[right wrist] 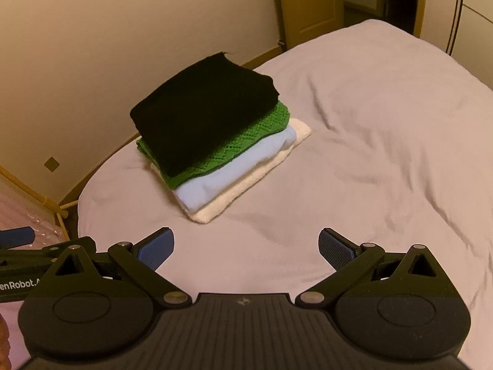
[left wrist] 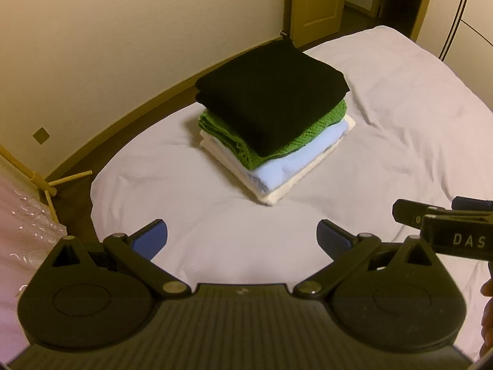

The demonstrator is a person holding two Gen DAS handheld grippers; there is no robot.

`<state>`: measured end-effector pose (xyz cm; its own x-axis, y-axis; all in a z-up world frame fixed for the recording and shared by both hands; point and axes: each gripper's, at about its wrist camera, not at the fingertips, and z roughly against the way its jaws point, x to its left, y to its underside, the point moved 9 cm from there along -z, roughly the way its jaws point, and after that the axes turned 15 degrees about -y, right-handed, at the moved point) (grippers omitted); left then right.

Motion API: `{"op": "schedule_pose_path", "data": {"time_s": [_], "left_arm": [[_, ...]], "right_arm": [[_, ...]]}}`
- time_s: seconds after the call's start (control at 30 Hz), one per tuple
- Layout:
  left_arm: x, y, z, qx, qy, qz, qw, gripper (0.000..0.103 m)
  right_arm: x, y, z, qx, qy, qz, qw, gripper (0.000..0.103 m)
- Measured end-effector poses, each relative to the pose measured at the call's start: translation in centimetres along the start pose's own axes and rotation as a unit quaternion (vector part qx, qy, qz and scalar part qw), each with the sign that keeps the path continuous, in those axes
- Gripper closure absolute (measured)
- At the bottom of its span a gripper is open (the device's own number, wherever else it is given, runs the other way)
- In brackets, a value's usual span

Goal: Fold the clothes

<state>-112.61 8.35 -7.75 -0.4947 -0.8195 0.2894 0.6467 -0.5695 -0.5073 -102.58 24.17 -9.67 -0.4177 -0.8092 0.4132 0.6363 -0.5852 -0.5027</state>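
Left wrist view: we see four folded pieces stacked at frame centre on the bed (left wrist: pixel 400 129) — black garment (left wrist: pixel 271 101) on top, green knit (left wrist: pixel 323 123) under it, light blue piece (left wrist: pixel 295 166) below, white towel (left wrist: pixel 295 188) at the bottom, edges roughly aligned and stepped toward us. So the clothes in view already lie folded and piled; no loose garment shows in either view, so we judge nothing in sight is left to fold, though anything outside the frames we can't tell. Left gripper (left wrist: pixel 242 237) at bottom centre, jaws spread, holding nothing, well short of the stack; right gripper (right wrist: pixel 246 246) same, jaws spread and empty, hanging over bare sheet. Sheet is pale, lightly wrinkled, more so toward frame right. Room: cream wall (left wrist: pixel 123 46) across upper left, wooden skirting along it, wooden door (left wrist: pixel 317 0) at top centre, dark opening beside it, wooden rack (left wrist: pixel 46 185) at lower left with pink fabric at the edge.
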Motion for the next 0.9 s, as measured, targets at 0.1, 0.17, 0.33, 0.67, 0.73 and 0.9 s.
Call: {"op": "schedule_pose_path", "data": {"time_s": [0.1,0.17,0.33,0.67,0.73,0.9], "left_arm": [[-0.4,-0.5,-0.5,-0.001,0.000,-0.002,1.0000,0.001],[-0.7,-0.7,-0.9,-0.002,-0.003,-0.008,1.0000,0.001],[-1.1,-1.3,-1.9,-0.002,-0.005,-0.009,0.9999,0.001],[-1.6,-2.2,-3.2,0.004,-0.004,-0.012,0.9999,0.001],[-1.7,-2.3,-3.3,0.004,-0.003,-0.012,0.9999,0.001],[-1.6,-2.5,-3.2,-0.008,-0.004,-0.017,0.9998,0.001]], "right_arm": [[-0.2,-0.4,-0.4,0.003,0.001,0.001,1.000,0.000],[-0.3,-0.6,-0.6,0.005,0.001,0.000,1.000,0.000],[-0.7,-1.1,-1.0,0.009,0.002,-0.002,1.000,0.000],[-1.1,-1.7,-1.5,0.011,0.008,-0.004,1.000,0.000],[-1.1,-1.8,-1.4,0.010,0.008,-0.004,1.000,0.000],[-0.9,-1.9,-1.0,0.005,0.009,-0.002,1.000,0.000]]}}
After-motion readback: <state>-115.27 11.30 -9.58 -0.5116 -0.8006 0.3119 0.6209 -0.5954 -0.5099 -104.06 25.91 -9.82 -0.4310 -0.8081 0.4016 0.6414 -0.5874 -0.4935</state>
